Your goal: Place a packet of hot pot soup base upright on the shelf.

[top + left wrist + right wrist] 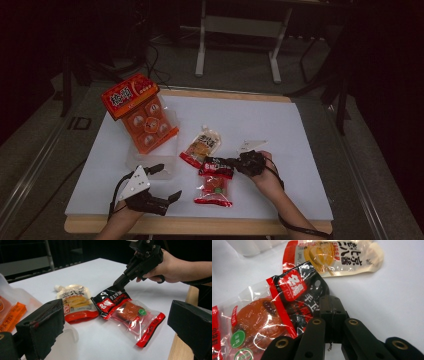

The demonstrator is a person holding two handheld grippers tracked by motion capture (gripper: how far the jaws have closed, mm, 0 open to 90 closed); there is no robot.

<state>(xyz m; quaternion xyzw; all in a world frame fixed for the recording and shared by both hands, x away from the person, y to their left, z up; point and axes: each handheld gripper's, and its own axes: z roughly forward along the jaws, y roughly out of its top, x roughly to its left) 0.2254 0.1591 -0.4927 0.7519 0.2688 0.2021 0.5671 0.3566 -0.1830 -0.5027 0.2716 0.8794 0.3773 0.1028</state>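
At centre frame, the red-and-black packet (pixel 215 181) is gripped at its upper edge by the clenched right tongs (pixel 233 163), its long axis running down-frame, with the released left tongs (pixel 169 182) at lower left.

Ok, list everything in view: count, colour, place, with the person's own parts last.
table: one, white top with wooden edge, centre.
snack box: one, orange-red, far left of the table, in a clear tray.
spouted pouch: one, cream and red, table centre.
snack packet: one, black, red and clear, near centre.
metal frame: one, grey, on the floor beyond the table.
left hand-held gripper: one, black, near left edge, jaws apart.
right hand-held gripper: one, black, jaws closed on the snack packet's black top edge.
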